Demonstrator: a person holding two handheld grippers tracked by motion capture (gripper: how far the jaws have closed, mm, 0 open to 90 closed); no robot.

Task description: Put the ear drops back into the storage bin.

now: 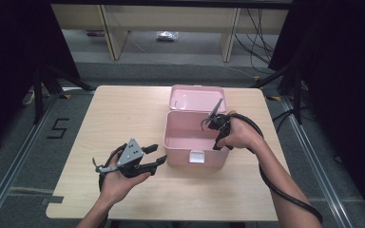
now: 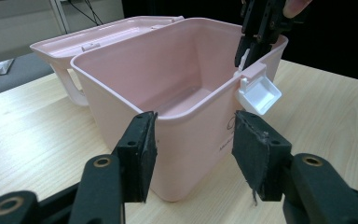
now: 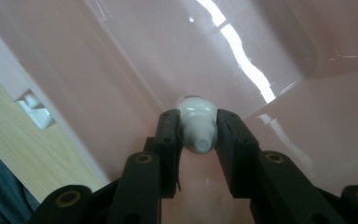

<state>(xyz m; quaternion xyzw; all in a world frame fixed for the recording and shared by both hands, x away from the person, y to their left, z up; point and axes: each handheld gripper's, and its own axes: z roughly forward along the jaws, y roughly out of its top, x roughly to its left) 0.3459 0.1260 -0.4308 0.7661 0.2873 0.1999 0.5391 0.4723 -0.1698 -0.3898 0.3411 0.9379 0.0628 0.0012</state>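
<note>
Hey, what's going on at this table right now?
A person works two claws at a table. The right claw grips a small white capped thing, seemingly a bottle or tube, and holds it down inside an open pink box whose lid is tipped back. The left claw stands open and empty beside the box's corner, apart from it.

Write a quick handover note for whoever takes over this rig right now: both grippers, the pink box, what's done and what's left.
Right gripper: shut on a small white capped object, held inside the pink box, pointing down.
Left gripper: open, empty, low over the table, aimed at the box's near corner.
Box: lid open and folded back, white latch hanging at the front.
Done: object carried into the box.
Left: probably release it, withdraw, close the lid.
</note>
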